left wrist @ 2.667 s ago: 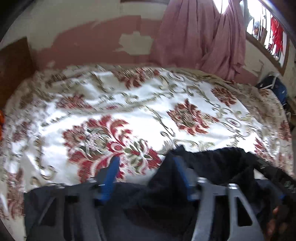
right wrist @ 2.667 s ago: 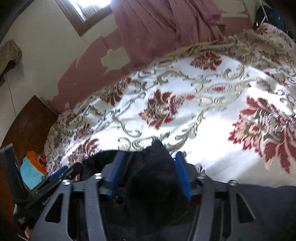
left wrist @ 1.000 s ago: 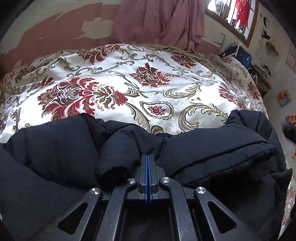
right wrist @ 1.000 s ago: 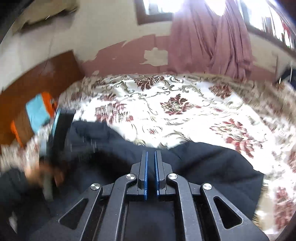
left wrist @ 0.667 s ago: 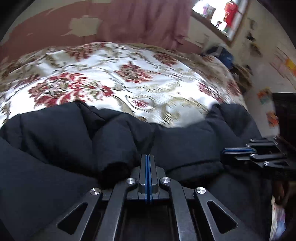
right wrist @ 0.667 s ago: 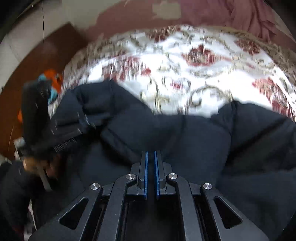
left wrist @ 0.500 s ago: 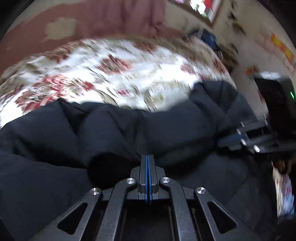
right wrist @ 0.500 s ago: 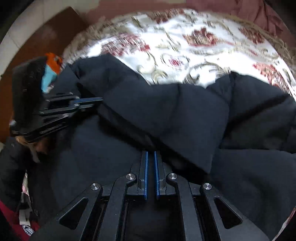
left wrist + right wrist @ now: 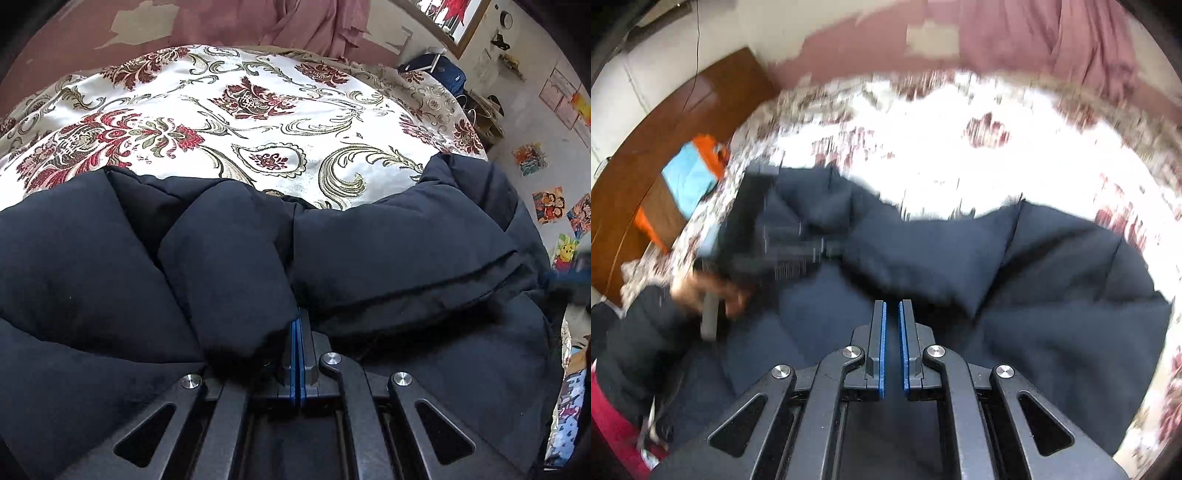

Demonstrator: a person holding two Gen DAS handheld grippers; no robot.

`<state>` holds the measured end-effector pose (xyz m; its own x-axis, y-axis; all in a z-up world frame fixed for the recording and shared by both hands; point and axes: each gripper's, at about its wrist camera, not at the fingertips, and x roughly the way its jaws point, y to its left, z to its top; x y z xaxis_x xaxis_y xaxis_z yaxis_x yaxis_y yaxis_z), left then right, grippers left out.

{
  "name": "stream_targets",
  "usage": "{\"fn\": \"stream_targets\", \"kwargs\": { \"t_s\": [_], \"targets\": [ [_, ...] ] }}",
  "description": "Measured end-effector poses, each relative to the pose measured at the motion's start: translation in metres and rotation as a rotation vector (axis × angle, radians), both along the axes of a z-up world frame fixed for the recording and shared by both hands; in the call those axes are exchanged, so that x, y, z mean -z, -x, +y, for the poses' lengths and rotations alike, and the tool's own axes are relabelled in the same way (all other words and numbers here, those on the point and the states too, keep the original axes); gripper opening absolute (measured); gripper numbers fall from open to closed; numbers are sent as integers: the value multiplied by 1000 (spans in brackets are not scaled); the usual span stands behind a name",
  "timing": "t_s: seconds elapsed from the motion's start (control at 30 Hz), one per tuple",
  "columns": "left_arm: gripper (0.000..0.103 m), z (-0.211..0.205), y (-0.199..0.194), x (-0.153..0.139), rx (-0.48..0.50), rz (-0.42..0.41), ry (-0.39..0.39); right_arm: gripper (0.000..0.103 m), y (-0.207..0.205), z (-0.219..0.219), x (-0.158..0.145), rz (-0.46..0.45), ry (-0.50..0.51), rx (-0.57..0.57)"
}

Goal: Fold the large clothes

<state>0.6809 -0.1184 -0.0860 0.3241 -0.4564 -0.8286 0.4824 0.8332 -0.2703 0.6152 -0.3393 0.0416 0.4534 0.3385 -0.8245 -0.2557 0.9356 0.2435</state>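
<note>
A large black padded jacket (image 9: 388, 254) lies folded on the floral bedspread (image 9: 258, 122), filling the near half of both views. My left gripper (image 9: 297, 325) is shut, its blue pads together, with a puffy jacket fold (image 9: 229, 273) lying against its tip; whether cloth is pinched I cannot tell. My right gripper (image 9: 891, 314) hovers above the jacket (image 9: 1052, 295) with its pads nearly together and nothing between them. The left gripper shows blurred at the left of the right wrist view (image 9: 764, 243).
A pink curtain (image 9: 314, 26) hangs on the peeling wall behind the bed. A blue bag (image 9: 443, 74) sits at the bed's far right corner. A wooden panel (image 9: 665, 122) with blue-orange cloth (image 9: 690, 173) stands left of the bed. Pictures lie on the floor at the right.
Both grippers let go of the jacket corners, shut, and now sit over the folded jacket. In the last half second the right gripper lifted back and the left one swung back toward the bed.
</note>
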Motion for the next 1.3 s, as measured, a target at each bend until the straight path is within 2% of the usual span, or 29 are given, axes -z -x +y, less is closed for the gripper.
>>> {"fn": "stream_targets", "kwargs": {
  "t_s": [0.07, 0.23, 0.43, 0.57, 0.67, 0.73, 0.8, 0.87, 0.93, 1.0, 1.07, 1.17, 1.23, 1.27, 1.3],
  "targets": [
    [3, -2, 1, 0, -3, -9, -10, 6, -18, 4, 3, 19, 5, 16],
    [3, -3, 2, 1, 0, -14, -21, 6, -52, 7, 56, 162, 52, 67],
    [4, -12, -7, 9, -15, 13, -65, 0, -76, -4, 99, 192, -37, 140],
    [4, -22, -21, 19, -48, 51, -109, 0, -89, 12, 122, 189, 10, 132],
    [4, -31, -28, 28, -71, 46, -146, 0, -96, 22, 133, 161, 46, 137],
    [4, -38, -26, 31, -76, 16, -184, 0, -94, 23, 133, 137, 63, 148],
    [4, -39, -18, 24, -69, -19, -187, 0, -83, 26, 123, 87, 88, 139],
    [4, -30, -10, 14, -70, -37, -146, 0, -68, 21, 106, 51, 62, 137],
    [4, -18, -2, 1, -91, -46, -92, 4, -50, 14, 88, 8, 32, 139],
    [4, -9, 7, -11, -121, -70, -76, 23, -37, 8, 73, -28, 12, 152],
    [2, -3, 14, -18, -154, -85, -72, 34, -26, 6, 63, -52, -1, 157],
    [2, 5, 26, -28, -204, -111, -62, 44, -9, 2, 53, -99, 43, 161],
    [19, 10, 40, -38, -228, -150, -36, 52, 2, 0, 43, -143, 61, 169],
    [38, 13, 46, -43, -238, -168, -23, 54, 8, 0, 38, -161, 63, 173],
    [63, 16, 54, -49, -263, -196, -9, 57, 15, -1, 33, -180, 68, 176]
  ]
}}
